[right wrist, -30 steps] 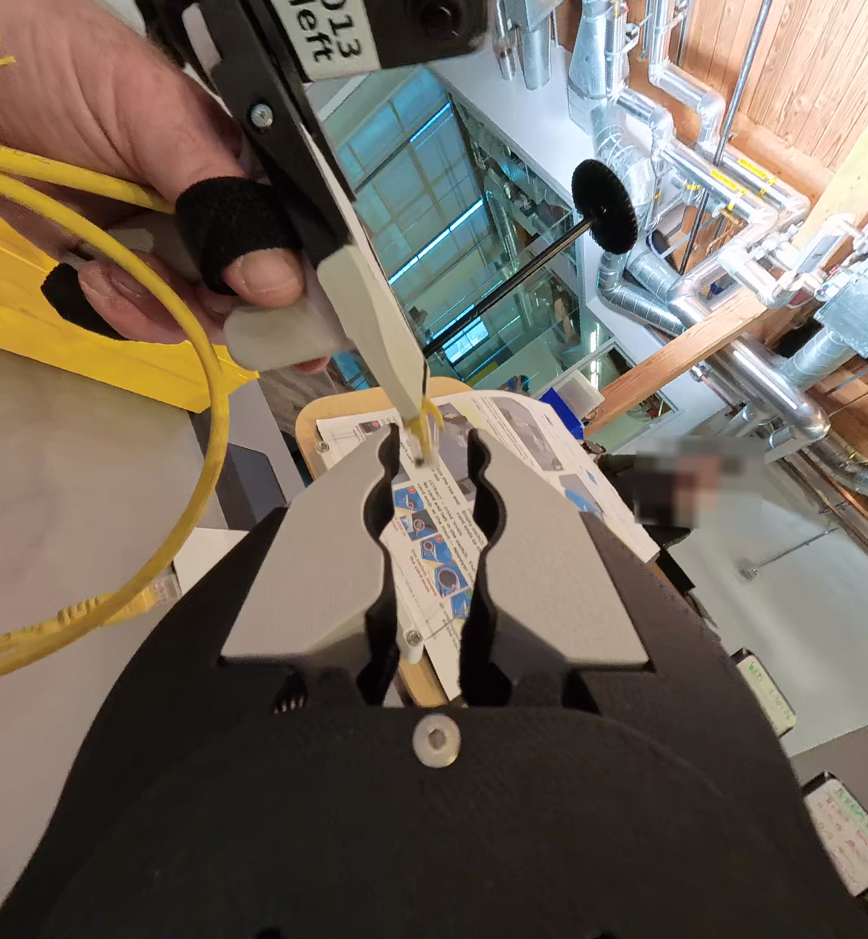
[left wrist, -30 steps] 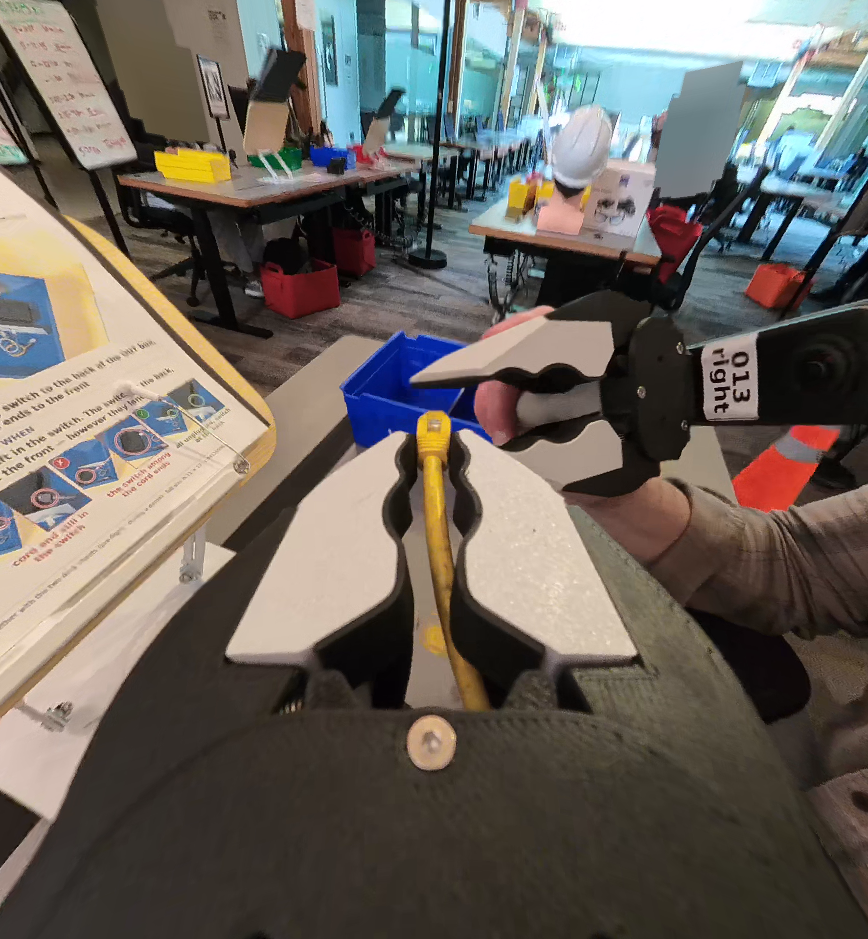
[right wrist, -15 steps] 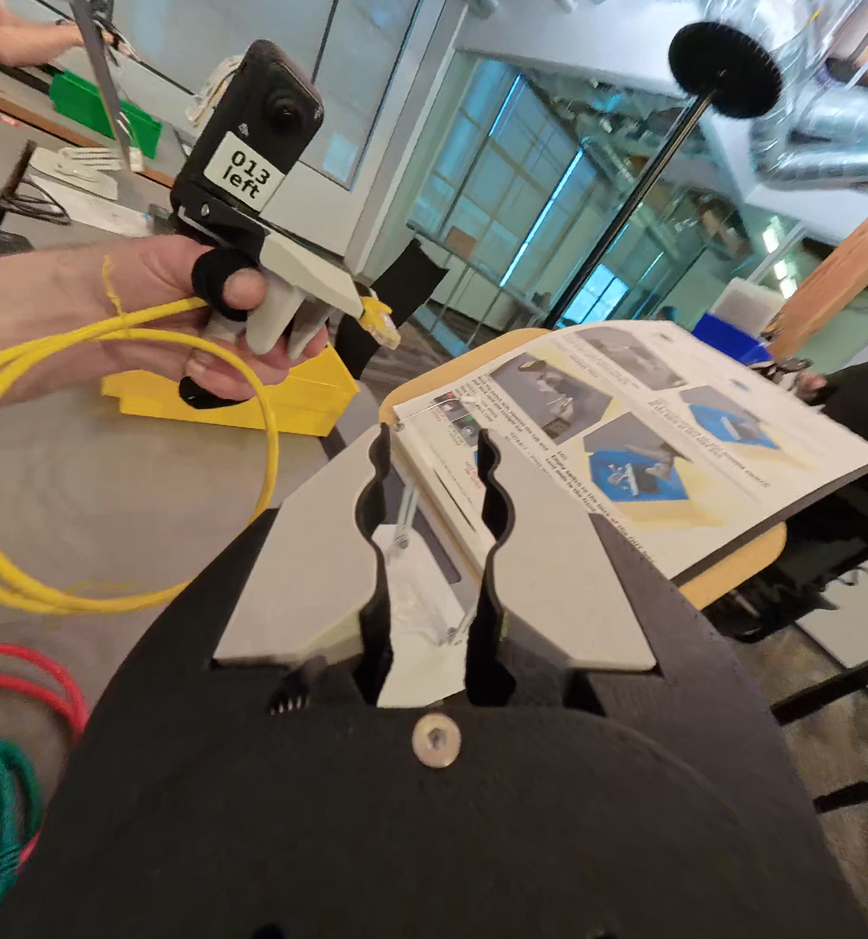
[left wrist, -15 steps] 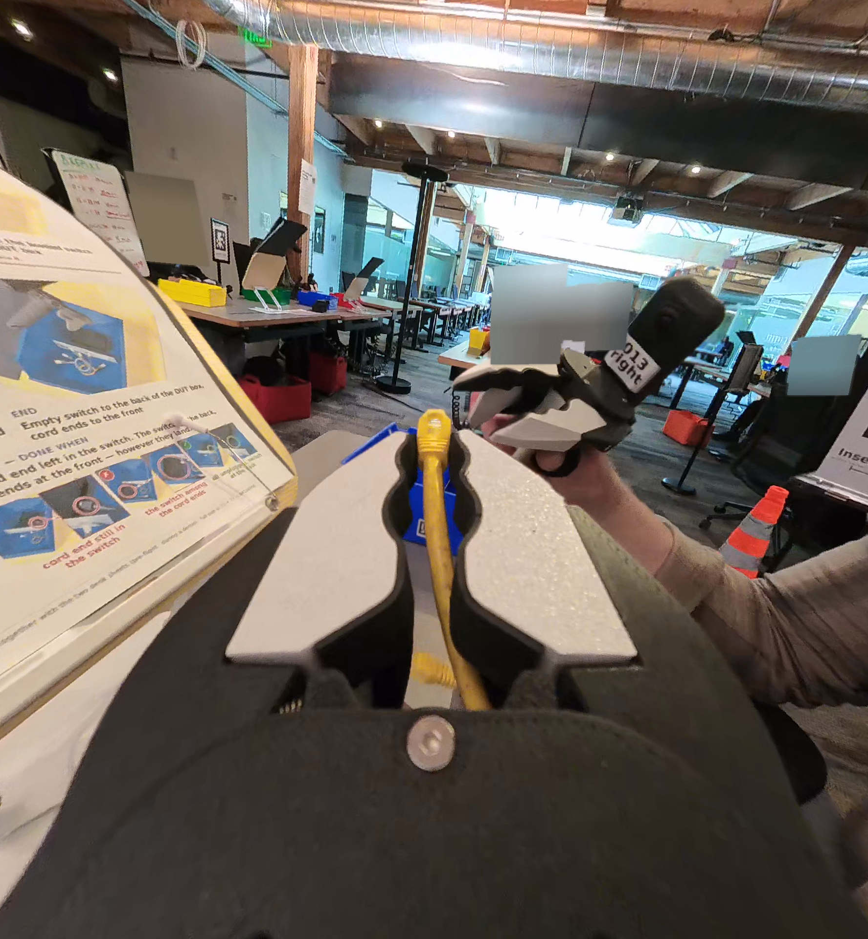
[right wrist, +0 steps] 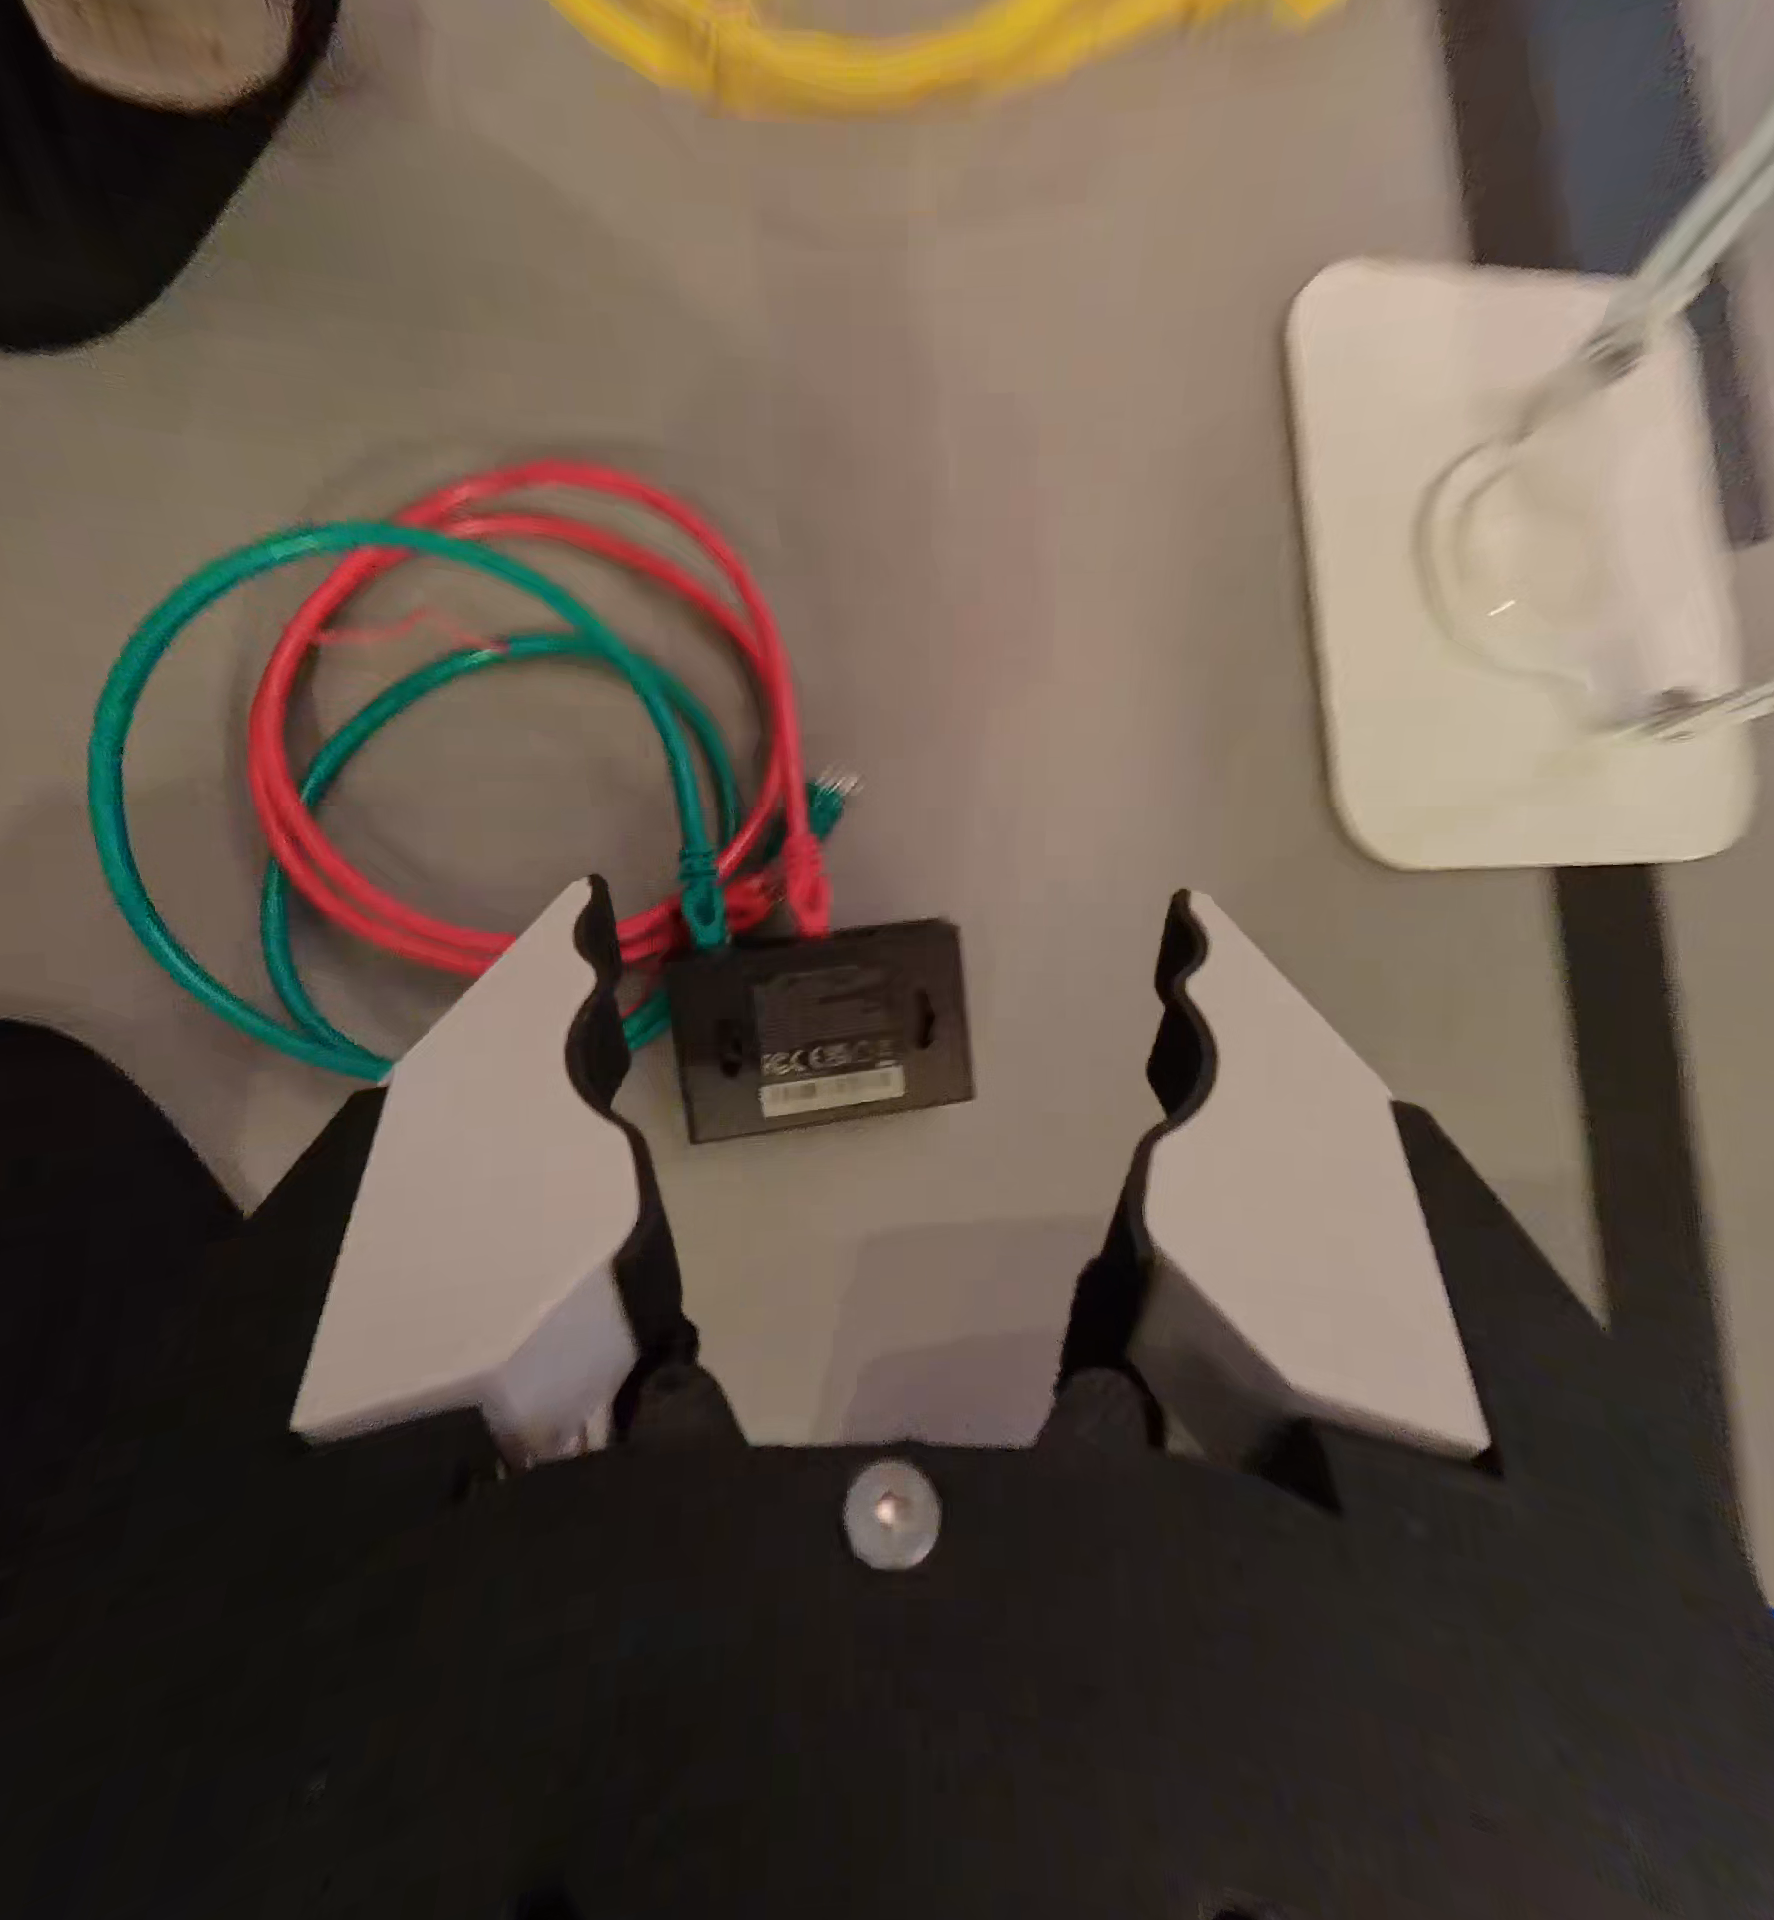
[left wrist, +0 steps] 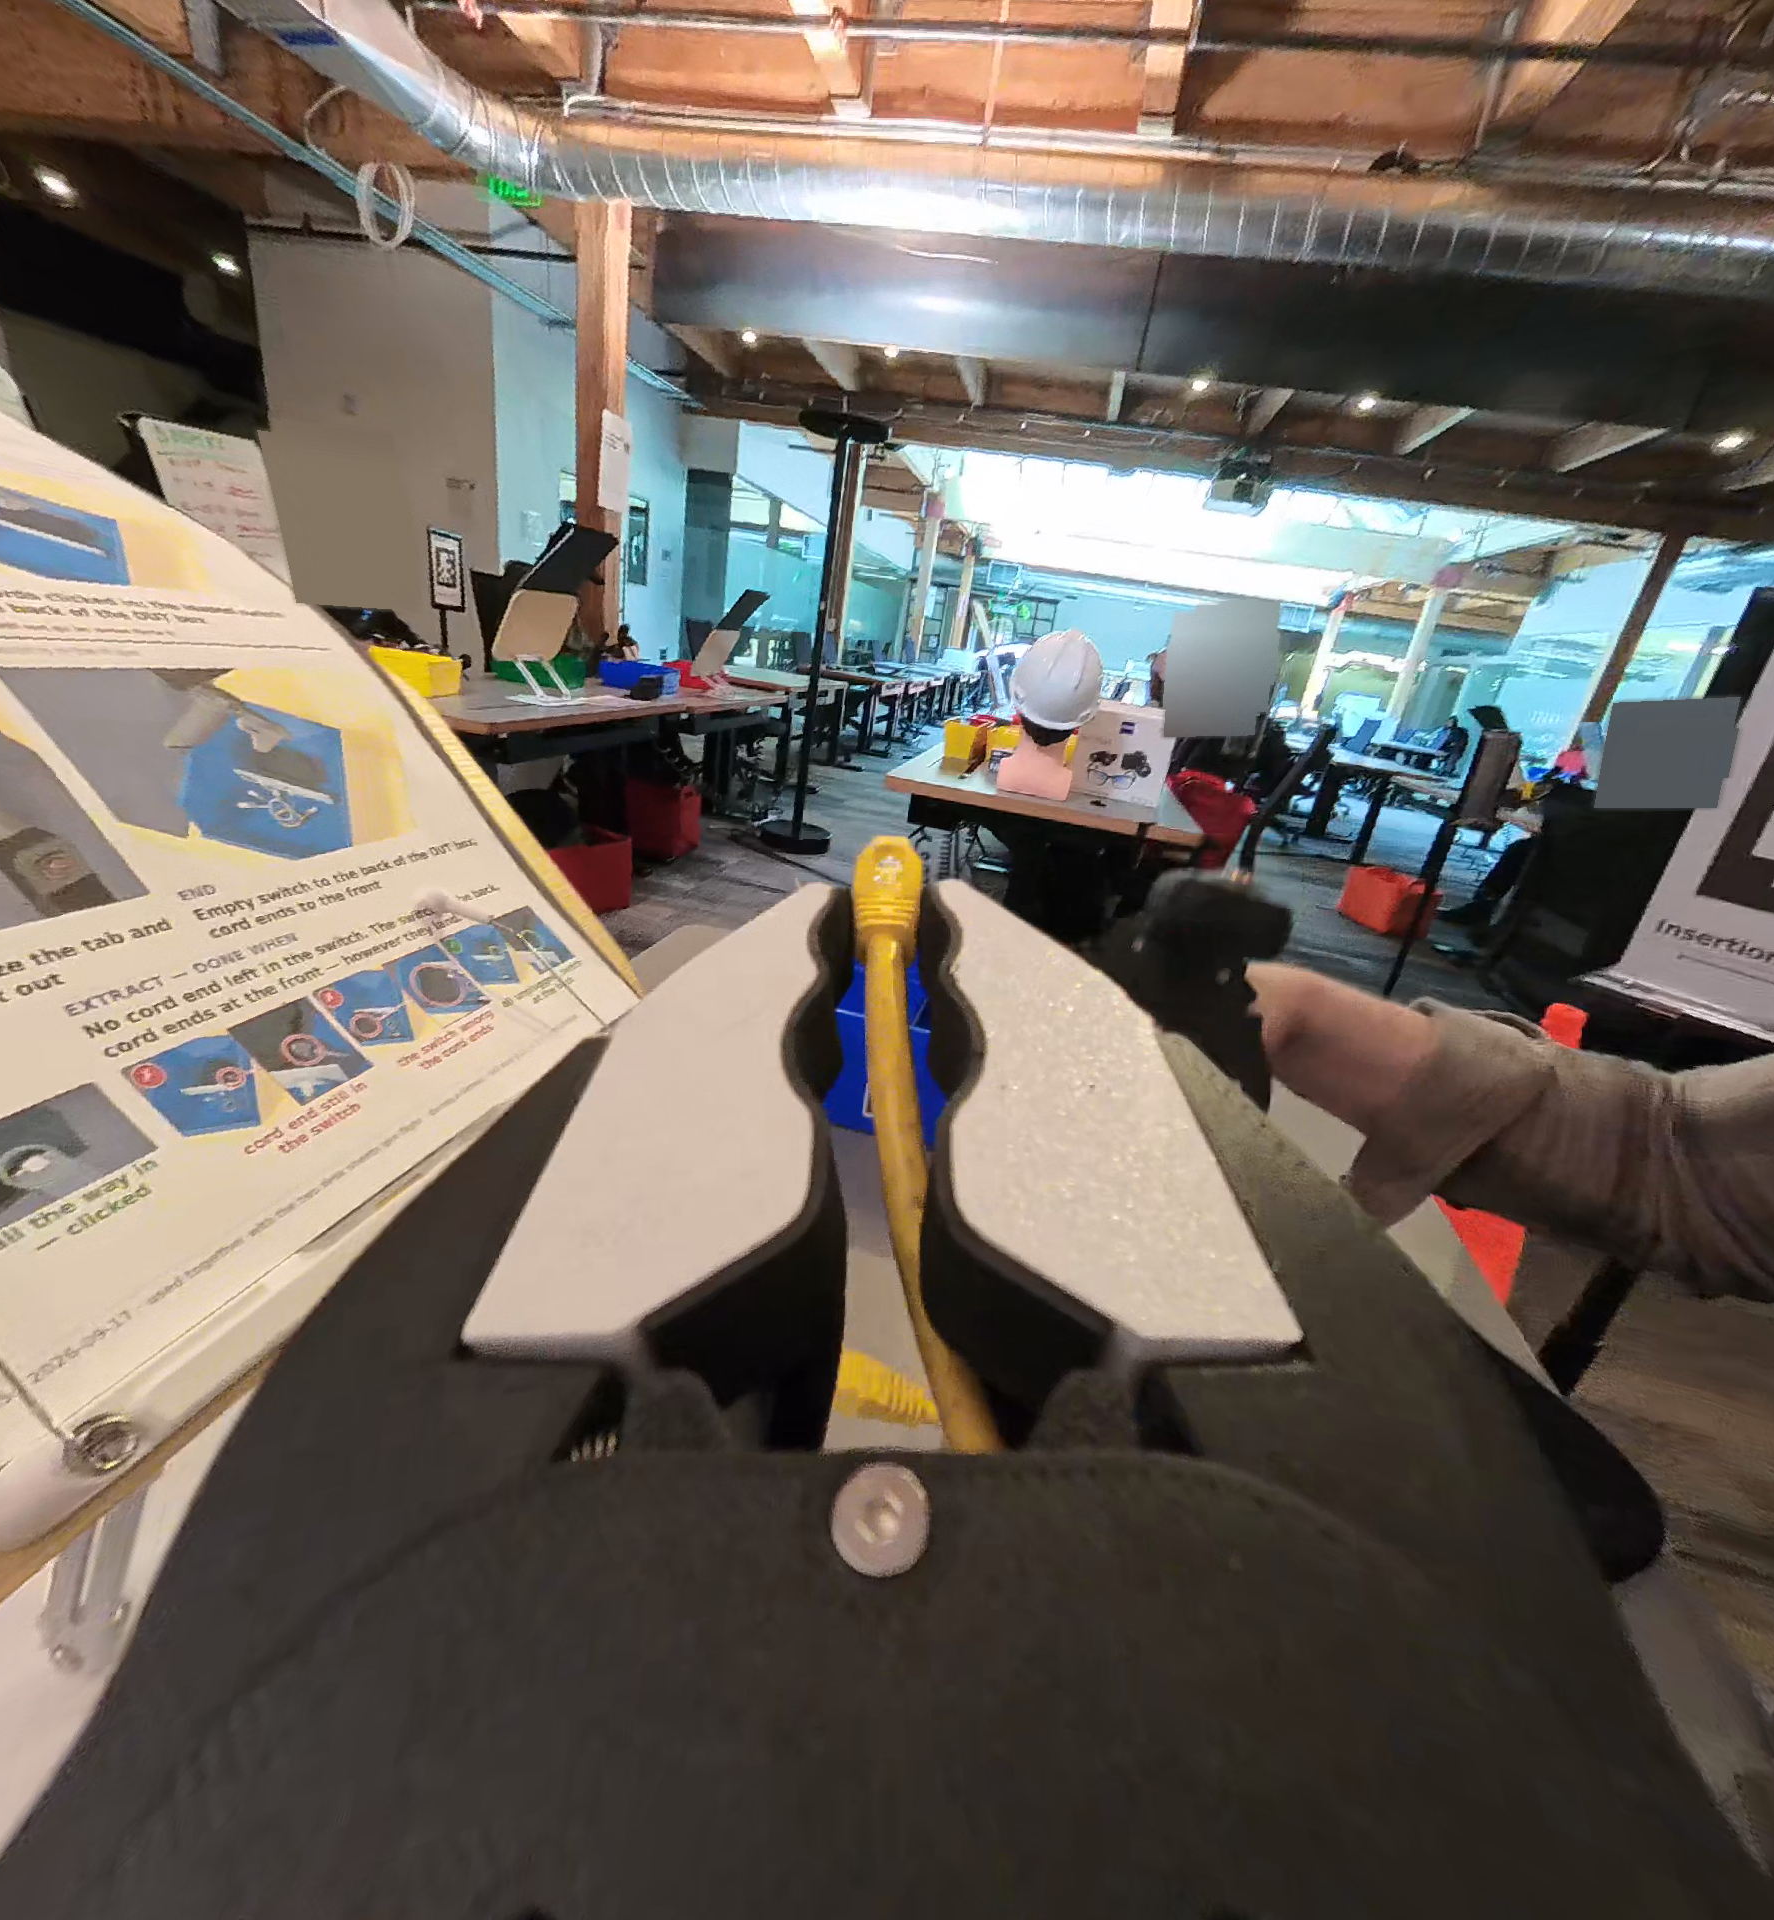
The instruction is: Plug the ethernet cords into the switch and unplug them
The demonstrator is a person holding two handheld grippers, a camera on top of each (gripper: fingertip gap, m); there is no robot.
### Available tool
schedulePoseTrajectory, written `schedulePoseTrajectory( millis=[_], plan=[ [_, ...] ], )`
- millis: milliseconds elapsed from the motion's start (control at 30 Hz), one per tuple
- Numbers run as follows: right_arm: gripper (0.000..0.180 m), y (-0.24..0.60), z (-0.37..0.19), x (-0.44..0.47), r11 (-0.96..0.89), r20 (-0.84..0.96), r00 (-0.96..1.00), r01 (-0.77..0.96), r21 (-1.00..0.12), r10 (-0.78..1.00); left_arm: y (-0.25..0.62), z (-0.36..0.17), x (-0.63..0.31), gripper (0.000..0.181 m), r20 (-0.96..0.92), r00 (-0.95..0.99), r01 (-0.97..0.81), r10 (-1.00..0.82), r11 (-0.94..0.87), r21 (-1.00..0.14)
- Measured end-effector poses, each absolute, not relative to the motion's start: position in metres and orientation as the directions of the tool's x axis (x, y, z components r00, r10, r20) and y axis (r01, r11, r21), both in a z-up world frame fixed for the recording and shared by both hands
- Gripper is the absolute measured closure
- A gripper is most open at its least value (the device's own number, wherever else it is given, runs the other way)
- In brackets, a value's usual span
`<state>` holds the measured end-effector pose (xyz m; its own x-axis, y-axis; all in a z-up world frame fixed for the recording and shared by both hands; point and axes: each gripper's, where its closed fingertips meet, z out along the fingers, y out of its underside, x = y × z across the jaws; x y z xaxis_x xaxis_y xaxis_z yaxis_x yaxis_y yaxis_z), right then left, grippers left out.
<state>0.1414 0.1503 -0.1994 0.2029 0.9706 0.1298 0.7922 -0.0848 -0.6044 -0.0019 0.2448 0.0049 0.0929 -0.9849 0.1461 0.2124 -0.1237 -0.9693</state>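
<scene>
Right gripper swung down over switch, fingers wide apart | left gripper fingers clench yellow cord | green cord, red cord plugged; yellow left.

We note the right gripper swung from level to facing straight down at the table; its jaws, nearly closed before, now stand wide apart above the switch. In the left view it dropped from raised beside the yellow cord to low, mostly hidden.
</scene>
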Motion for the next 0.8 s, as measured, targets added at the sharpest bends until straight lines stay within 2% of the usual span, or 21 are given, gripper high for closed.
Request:
schedulePoseTrajectory(
  millis=[133,267,333,500,800],
  plan=[
    [0.071,0.136,-0.253,0.149,-0.101,0.044,0.145,0.846,-0.524,0.988,0.243,0.001,0.005,0.169,0.15,0.071,0.203,-0.986,-0.133,-0.97],
    [0.074,0.137,-0.279,0.155,-0.089,0.026,0.115,0.871,-0.483,0.993,0.24,-0.004,0.015,0.169,0.141,0.063,0.176,-0.988,-0.128,-0.976],
    [0.083,0.14,-0.286,0.155,-0.071,0.02,0.093,0.871,-0.487,0.995,0.239,-0.006,0.019,0.169,0.138,0.059,0.166,-0.989,-0.126,-0.978],
    [0.078,0.135,-0.304,0.156,-0.029,-0.019,0.023,0.913,-0.407,1.0,0.24,-0.013,0.027,0.169,0.146,0.048,0.144,-0.988,-0.138,-0.98],
    [0.081,0.133,-0.309,0.146,0.039,-0.035,-0.055,0.936,-0.349,0.998,0.237,-0.026,0.046,0.169,0.161,0.021,0.102,-0.987,-0.158,-0.982]
  ],
)
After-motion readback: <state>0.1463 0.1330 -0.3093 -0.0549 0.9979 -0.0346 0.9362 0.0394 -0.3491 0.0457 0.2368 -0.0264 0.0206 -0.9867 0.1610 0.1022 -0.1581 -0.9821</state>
